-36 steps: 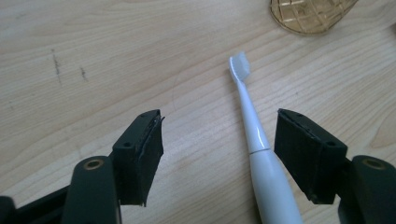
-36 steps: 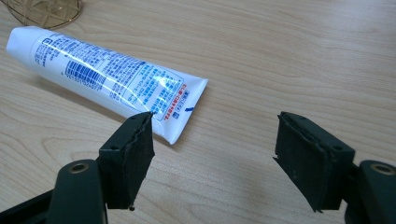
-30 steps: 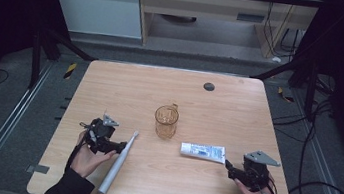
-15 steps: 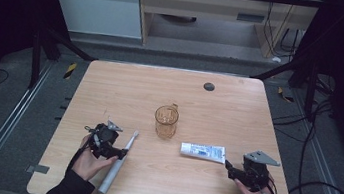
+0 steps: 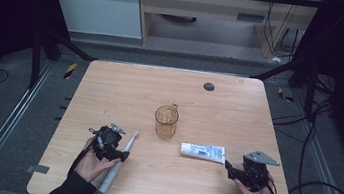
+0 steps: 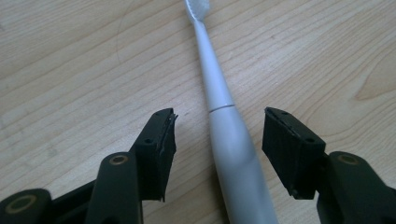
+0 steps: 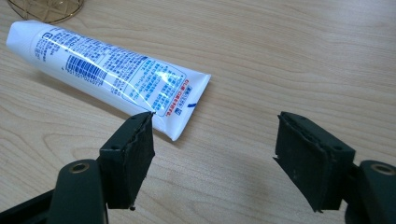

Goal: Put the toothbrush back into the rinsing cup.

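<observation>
The electric toothbrush [image 6: 229,140] lies flat on the table [image 5: 238,111] near its front left edge, head pointing toward the cup [image 5: 165,121]. Our left gripper [image 5: 119,154] has come over the handle since a second ago, and its jaws have just been closing, with the handle between them but gaps showing on both sides, so nothing is clamped yet. We judge a grasp is under way. Our right gripper [image 7: 212,154] waits open just beside the toothpaste tube [image 7: 112,70], not touching it.
</observation>
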The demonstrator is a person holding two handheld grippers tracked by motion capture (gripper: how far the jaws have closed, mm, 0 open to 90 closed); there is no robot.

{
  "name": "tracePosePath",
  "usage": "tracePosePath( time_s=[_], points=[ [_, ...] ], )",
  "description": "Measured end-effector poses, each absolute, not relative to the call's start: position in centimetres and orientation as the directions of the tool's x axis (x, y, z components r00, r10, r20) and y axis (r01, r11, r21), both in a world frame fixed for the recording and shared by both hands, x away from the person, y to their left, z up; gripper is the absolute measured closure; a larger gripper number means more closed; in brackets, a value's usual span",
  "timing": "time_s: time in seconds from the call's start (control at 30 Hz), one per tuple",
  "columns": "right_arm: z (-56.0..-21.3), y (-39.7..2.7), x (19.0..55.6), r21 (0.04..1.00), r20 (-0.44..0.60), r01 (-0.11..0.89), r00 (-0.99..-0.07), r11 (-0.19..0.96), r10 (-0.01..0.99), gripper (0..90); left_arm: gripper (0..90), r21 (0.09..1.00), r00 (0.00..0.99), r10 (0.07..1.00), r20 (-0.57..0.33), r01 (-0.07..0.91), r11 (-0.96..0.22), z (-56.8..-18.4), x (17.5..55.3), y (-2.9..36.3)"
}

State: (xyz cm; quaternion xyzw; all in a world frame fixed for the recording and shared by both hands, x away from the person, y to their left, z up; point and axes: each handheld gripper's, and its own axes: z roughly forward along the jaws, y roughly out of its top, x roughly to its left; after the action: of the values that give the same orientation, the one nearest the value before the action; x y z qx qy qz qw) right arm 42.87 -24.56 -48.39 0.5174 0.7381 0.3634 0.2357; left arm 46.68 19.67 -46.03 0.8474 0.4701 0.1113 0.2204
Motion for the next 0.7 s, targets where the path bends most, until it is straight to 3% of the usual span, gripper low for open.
tracePosePath(
  time_s=[0.7],
  points=[
    [-48.46, -24.51, 42.93, 0.779, 0.03, 0.593, -0.362, 0.205, 0.932, 28.3, 55.8, 0.421, 0.522, 0.852, -0.025, 0.779, -0.465, -47.05, 47.14, 19.0]
  ],
)
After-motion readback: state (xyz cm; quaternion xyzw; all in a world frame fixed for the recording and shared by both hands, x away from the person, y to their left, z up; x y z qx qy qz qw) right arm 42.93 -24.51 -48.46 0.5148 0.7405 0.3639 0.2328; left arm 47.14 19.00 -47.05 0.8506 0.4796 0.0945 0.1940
